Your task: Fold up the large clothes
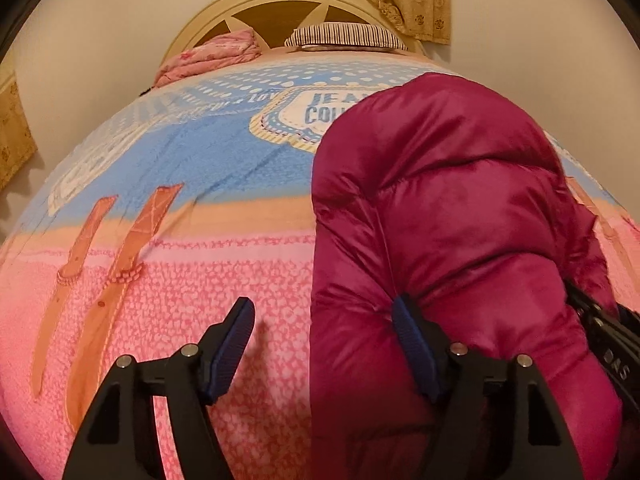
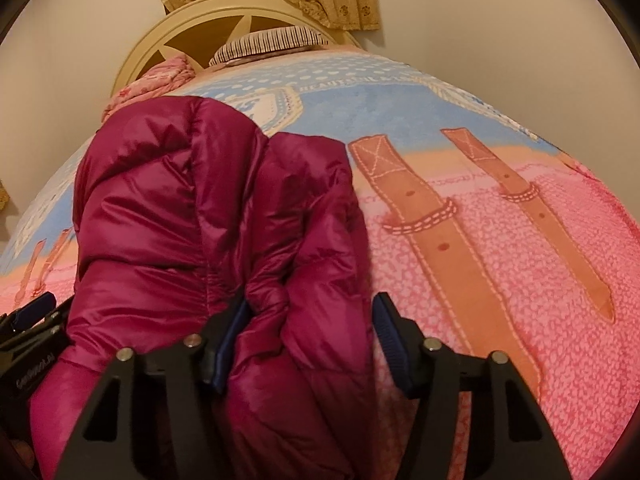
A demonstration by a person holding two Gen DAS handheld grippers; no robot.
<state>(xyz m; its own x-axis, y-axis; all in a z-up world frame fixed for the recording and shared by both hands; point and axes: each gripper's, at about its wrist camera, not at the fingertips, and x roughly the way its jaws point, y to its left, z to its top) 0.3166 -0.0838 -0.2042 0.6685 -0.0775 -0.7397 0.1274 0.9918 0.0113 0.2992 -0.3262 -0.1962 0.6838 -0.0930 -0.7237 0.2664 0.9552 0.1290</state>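
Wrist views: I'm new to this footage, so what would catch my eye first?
The shiny magenta puffer jacket dominates, bunched in a long heap on the bed. Beneath it lies a bedspread printed in blue and pink with tan belt straps, running back to a striped pillow at the cream headboard. The left gripper and right gripper straddle the jacket's near edges, fingers apart.

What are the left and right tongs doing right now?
Left tongs: open, straddling the magenta puffer jacket's edge.
Right tongs: open around a jacket fold, right pad clear.
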